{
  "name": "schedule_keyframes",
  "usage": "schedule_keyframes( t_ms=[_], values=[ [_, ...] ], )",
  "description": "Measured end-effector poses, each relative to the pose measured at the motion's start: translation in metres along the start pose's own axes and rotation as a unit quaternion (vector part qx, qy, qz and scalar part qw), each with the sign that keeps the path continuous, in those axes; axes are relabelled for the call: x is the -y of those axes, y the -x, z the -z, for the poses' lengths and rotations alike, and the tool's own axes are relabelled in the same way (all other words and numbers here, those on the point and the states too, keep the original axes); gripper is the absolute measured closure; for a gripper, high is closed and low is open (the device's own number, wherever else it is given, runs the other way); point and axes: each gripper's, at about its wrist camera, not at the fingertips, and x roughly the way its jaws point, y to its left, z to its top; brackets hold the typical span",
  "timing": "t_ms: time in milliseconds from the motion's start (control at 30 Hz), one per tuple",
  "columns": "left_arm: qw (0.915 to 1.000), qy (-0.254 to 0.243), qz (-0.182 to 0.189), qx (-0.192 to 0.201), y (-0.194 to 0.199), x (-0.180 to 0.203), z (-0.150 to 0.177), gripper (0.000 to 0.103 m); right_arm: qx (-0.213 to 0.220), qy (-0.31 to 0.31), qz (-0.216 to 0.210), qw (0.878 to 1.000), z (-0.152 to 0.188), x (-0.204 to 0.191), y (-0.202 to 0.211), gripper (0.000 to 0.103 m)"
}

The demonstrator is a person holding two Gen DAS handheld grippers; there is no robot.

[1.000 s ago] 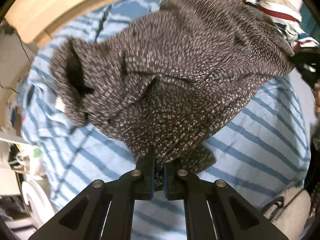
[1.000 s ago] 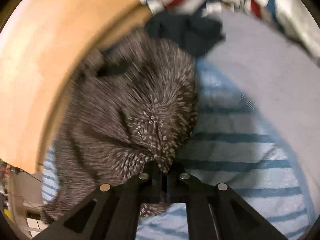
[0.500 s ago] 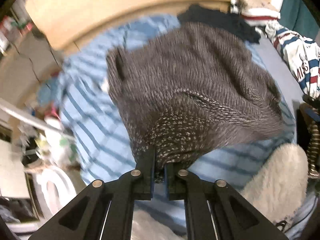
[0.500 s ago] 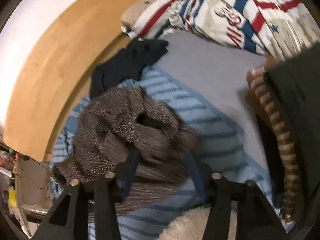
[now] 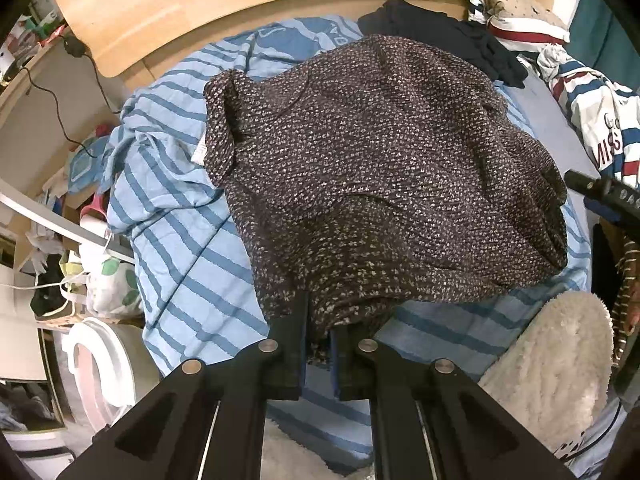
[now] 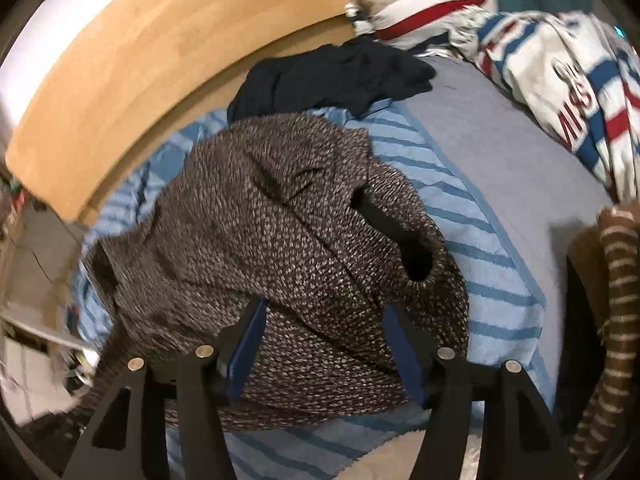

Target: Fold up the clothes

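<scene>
Striped bedsheet point(image 5: 188, 248) carries the speckled sweater point(image 5: 380, 168): the right gripper point(image 6: 324, 344), clamped on it a second ago, now gapes empty; the left gripper point(image 5: 318, 340) still pinches its near hem.

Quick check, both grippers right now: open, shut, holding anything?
Left gripper: shut on the hem of the speckled sweater.
Right gripper: open, fingers spread wide over the sweater, gripping nothing.

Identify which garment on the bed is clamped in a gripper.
The speckled grey knit sweater: the left gripper pinches its near hem. The dark navy garment by the headboard lies untouched.
</scene>
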Motion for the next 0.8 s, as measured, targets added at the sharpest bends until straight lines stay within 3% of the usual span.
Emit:
schedule_keyframes(
  t_ms=[133, 200, 333, 500, 800],
  values=[
    [0.999, 0.028, 0.035, 0.004, 0.003, -0.003, -0.004, 0.094, -0.01, 0.039, 0.013, 0.999, 0.003, -0.013, -0.009, 0.037],
    [0.9957, 0.06, 0.071, 0.005, 0.003, -0.008, -0.007, 0.091, 0.0, 0.055, 0.018, 0.998, 0.005, -0.018, -0.006, 0.037],
    [0.9837, 0.122, 0.132, 0.0, 0.003, -0.017, -0.011, 0.066, 0.037, 0.098, 0.045, 0.993, 0.01, -0.026, 0.009, 0.037],
    [0.9866, 0.109, 0.12, 0.016, 0.01, -0.001, -0.019, 0.051, 0.065, 0.141, 0.086, 0.984, 0.014, -0.03, 0.022, 0.032],
    [0.9897, 0.085, 0.115, -0.003, -0.008, 0.044, -0.046, 0.049, 0.066, 0.183, 0.118, 0.974, 0.01, -0.02, 0.014, 0.032]
  ],
)
